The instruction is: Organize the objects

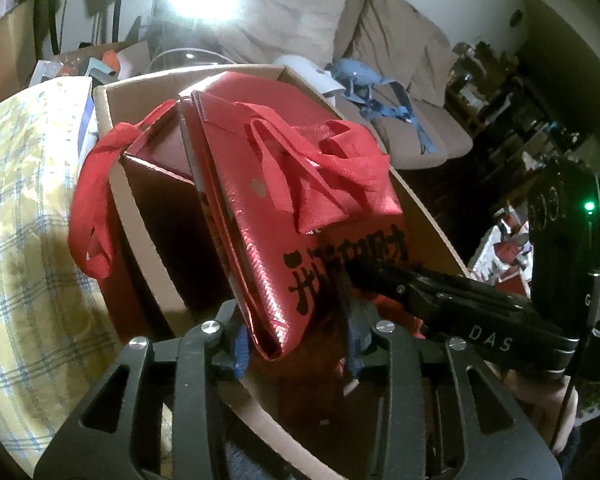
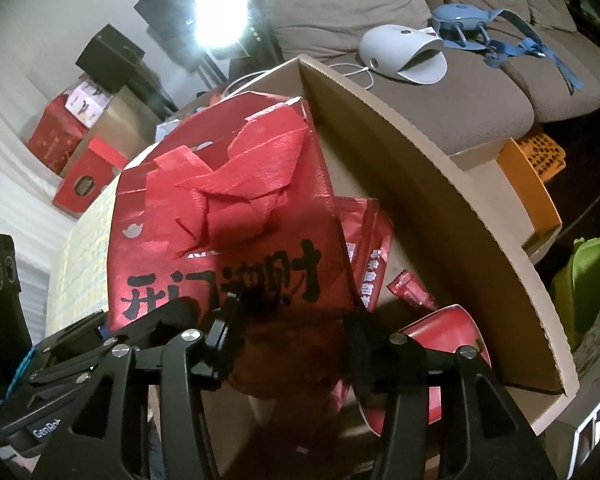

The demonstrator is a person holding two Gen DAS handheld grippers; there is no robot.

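Observation:
A folded red tote bag (image 1: 268, 184) with black characters stands tilted inside an open cardboard box (image 1: 140, 208). One of its red handles (image 1: 92, 208) hangs over the box wall. My left gripper (image 1: 296, 354) is open, with the bag's lower corner between its blue pads (image 1: 240, 354) and a gap on the right side. My right gripper (image 1: 356, 276) reaches in from the right onto the printed face. In the right wrist view the bag (image 2: 228, 216) fills the middle. The right gripper (image 2: 288, 332) is open around its shadowed lower edge, and the left gripper (image 2: 168, 316) is beside it.
Red packets (image 2: 372, 248) and a red box (image 2: 440, 344) lie in the cardboard box (image 2: 420, 184). A yellow checked cloth (image 1: 24, 220) lies left of it. Behind is a brown sofa (image 2: 460, 96) with a white device (image 2: 404, 56) and blue straps (image 2: 500, 40). An orange crate (image 2: 536, 156) stands right.

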